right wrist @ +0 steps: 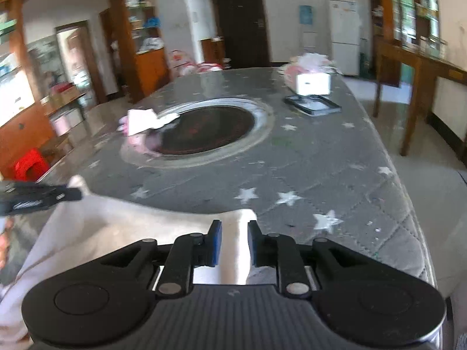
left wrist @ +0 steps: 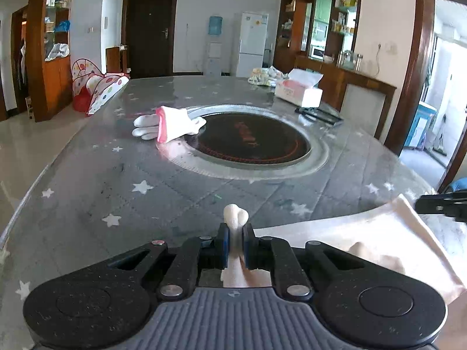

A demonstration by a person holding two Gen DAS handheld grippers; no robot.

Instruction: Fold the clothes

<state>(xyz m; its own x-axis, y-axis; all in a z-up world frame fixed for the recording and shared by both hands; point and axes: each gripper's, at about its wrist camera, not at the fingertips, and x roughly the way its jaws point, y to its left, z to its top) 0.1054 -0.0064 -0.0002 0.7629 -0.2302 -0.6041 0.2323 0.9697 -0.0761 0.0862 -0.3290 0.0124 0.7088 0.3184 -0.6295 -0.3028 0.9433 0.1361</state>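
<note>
A pale pink garment (left wrist: 376, 239) hangs stretched between my two grippers over the near edge of the grey star-print table (left wrist: 146, 180). My left gripper (left wrist: 235, 233) is shut on a bunched corner of it, which sticks up between the pads. My right gripper (right wrist: 235, 233) has its jaws a little apart with the garment's (right wrist: 102, 227) other corner between them; its tip shows at the right in the left wrist view (left wrist: 437, 204). A folded white and pink garment (left wrist: 172, 122) lies by the round cooktop (left wrist: 251, 140).
A tissue box (left wrist: 300, 89), a dark tray (left wrist: 319, 115) and a pile of small items (left wrist: 265, 75) sit at the table's far right. Wooden cabinets, a fridge and a red stool (right wrist: 29, 164) stand around the table.
</note>
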